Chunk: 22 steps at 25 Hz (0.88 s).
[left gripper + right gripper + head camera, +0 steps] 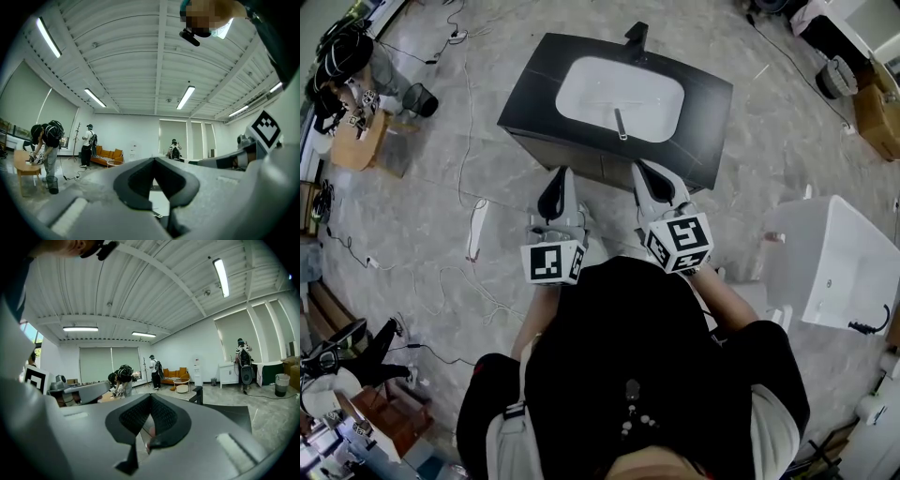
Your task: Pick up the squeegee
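Both your tools, left tool point(563, 173) & right tool point(641, 168): light grey bodies w/ black pads. Marker cubes point(553, 262) on them: white w/ black square patterns. Worktop point(534, 94) at 12 o'clock: near-black, w/ white basin point(581, 70) & black tap point(635, 42). Floor point(750, 141): grey, marbled veining; white cables point(467, 122) at 10 o'clock. Your top point(619, 356): black, sleeves point(769, 431) white. White sink unit point(839, 262) at 3 o'clock. Tan wooden table point(356, 145) at 9 o'clock. Left gripper view: orange sofa point(105, 157), white ribbed ceiling point(140, 56).
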Motion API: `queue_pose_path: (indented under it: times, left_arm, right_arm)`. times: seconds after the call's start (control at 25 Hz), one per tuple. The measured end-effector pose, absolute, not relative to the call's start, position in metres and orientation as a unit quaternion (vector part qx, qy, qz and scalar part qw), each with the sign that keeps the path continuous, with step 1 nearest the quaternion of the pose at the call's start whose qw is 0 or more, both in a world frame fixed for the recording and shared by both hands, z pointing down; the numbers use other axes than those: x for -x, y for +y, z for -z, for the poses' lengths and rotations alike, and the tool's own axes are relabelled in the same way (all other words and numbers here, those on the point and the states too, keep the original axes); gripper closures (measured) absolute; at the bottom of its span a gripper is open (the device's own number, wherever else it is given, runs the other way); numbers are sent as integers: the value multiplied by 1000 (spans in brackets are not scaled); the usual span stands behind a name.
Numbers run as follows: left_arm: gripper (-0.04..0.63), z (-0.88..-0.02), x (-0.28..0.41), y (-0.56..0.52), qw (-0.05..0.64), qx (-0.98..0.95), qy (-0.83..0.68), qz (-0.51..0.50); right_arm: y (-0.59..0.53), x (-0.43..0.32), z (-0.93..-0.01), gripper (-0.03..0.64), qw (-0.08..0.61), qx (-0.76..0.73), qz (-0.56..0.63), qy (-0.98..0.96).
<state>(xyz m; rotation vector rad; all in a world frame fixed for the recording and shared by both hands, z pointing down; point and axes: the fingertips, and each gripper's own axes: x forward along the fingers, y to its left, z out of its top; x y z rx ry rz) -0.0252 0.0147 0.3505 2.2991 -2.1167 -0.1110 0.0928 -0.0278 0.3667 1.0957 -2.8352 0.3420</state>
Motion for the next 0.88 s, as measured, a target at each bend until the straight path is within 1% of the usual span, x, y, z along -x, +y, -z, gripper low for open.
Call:
queue_pose_path:
  times: [0.4, 0.88]
  left_arm:
    - [594, -346, 74, -63, 8, -739, -673, 36]
    - [594, -346, 123, -150, 12, -770, -637, 35]
  right_arm:
    - [-98, -46, -367, 615, 47, -366, -123, -921]
    - [-173, 1, -368, 615, 51, -410, -128, -901]
